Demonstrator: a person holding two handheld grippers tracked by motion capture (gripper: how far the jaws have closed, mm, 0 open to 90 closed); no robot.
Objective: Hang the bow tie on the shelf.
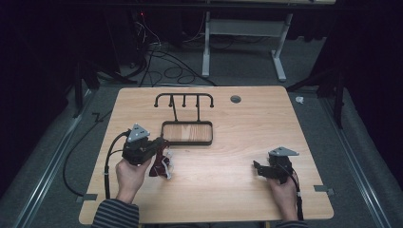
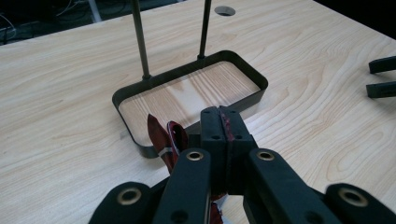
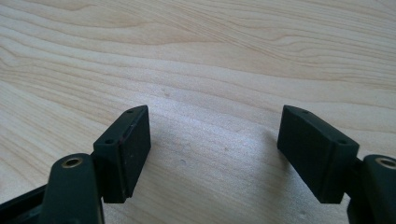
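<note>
A rack stands at the table's far centre; the left tool sits just before its left corner, the right tool well apart at right.

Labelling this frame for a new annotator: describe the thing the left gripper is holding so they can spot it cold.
Start at the wooden table, then the black rack with a rectangular tray base near its middle. Just in front of that tray's left corner, the left gripper is shut on a small dark red item with pale trim. It is the only red thing on the table.
</note>
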